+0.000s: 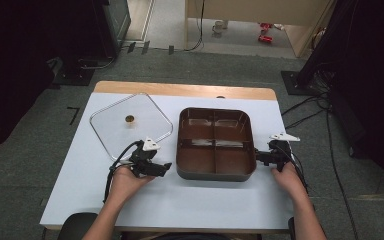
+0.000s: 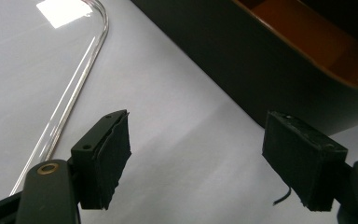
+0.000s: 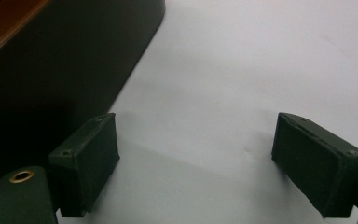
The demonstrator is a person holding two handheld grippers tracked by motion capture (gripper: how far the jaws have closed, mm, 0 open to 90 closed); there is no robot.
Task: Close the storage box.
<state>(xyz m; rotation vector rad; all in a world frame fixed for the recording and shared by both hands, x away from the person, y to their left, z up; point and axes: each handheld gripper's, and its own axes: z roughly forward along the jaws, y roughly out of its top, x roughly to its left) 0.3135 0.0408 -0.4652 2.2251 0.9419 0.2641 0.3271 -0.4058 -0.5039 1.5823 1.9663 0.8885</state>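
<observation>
divided brown tray at the centre of the white surface; left gripper just left of it, right gripper just right, both open and empty; glass lid lies left of the tray.

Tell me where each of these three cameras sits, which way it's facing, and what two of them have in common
High view: above the person's side, looking forward and down on the table, divided tray and glass lid; both forearms, left gripper and right gripper show.
Left gripper view: rides on the left gripper, looking along its open jaws to the tray's dark wall, with the lid's rim alongside.
Right gripper view: rides on the right gripper, jaws open, tray wall beside it.
Shared: both gripper views show the tray's outer wall and the white tabletop.
</observation>
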